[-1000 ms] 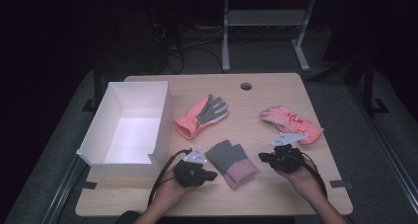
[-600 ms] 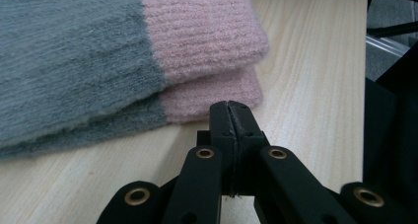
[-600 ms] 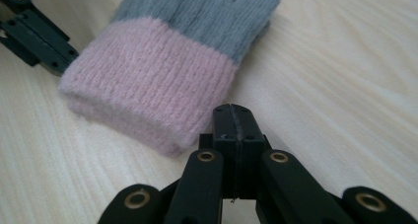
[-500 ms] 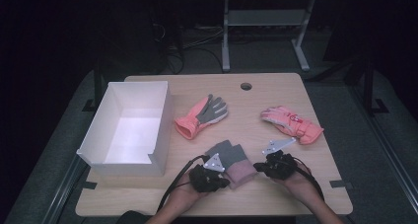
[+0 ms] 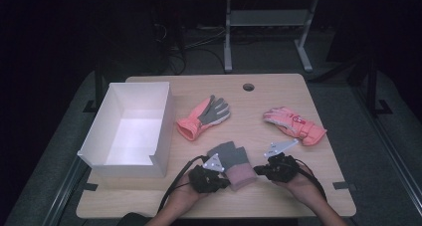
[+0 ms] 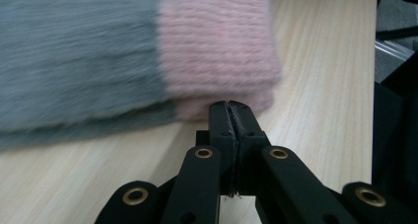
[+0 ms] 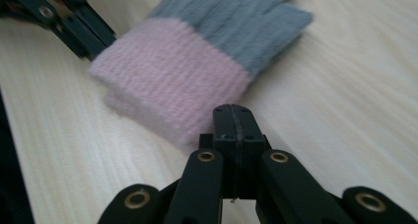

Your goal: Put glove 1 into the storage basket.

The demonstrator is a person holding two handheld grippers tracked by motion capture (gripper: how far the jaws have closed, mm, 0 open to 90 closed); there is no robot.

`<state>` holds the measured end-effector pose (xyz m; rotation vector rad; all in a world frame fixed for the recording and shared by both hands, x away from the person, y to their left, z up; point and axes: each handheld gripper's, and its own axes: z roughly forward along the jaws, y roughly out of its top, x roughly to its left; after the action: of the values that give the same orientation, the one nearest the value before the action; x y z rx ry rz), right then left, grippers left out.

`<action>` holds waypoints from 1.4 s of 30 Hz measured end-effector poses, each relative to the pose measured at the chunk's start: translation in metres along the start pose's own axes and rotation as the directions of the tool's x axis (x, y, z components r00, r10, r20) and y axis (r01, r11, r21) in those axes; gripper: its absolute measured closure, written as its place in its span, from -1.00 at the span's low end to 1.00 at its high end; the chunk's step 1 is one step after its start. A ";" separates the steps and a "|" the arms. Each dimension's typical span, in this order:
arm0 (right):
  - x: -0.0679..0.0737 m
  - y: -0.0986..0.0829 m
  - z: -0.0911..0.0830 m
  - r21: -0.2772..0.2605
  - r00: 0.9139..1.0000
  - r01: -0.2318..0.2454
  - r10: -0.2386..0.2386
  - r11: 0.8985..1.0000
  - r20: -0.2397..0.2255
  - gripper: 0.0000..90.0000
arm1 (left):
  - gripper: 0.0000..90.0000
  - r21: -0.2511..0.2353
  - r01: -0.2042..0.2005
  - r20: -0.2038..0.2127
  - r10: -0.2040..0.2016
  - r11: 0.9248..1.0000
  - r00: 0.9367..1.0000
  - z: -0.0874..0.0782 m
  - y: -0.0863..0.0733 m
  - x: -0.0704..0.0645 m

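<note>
A knit glove (image 5: 231, 161) with grey fingers and a pink cuff lies at the front middle of the table. My left gripper (image 5: 225, 182) is at the cuff's left side, jaws shut. In the left gripper view its tip (image 6: 230, 108) touches the lower edge of the pink cuff (image 6: 217, 41), and no fabric shows between the jaws. My right gripper (image 5: 257, 170) is at the cuff's right side, also shut. Its tip (image 7: 231, 110) meets the cuff (image 7: 177, 71) edge, and the left gripper (image 7: 74, 21) stands across from it.
An open white box (image 5: 129, 126) stands at the left of the wooden table (image 5: 259, 201). A coral and grey glove (image 5: 204, 116) lies behind the knit one. A pink ski glove (image 5: 293, 125) lies at the right. A cable hole (image 5: 248, 86) is near the far edge.
Both grippers have closed in on the knit glove from either side, the left moving right and the right moving left, until their tips reach the pink cuff.
</note>
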<state>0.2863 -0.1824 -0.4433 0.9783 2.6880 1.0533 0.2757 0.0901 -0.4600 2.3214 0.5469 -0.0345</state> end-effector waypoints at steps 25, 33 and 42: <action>0.006 0.001 0.018 0.036 0.996 0.061 -0.058 0.997 -0.071 1.00 | 0.99 -0.006 0.086 -0.172 -0.086 0.996 0.981 0.007 0.030 0.059; 0.031 0.006 0.028 0.043 0.985 0.113 -0.106 0.993 -0.135 1.00 | 0.99 -0.002 0.052 -0.142 -0.052 0.999 0.988 0.019 0.043 0.065; 0.057 0.023 0.049 0.040 0.969 0.192 -0.183 0.981 -0.163 1.00 | 0.97 -0.014 0.022 -0.116 -0.024 1.000 0.993 0.026 0.053 0.066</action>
<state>0.2687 -0.1073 -0.4580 0.6546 2.8822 1.0655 0.3602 0.0641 -0.4560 2.3151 0.6300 0.0935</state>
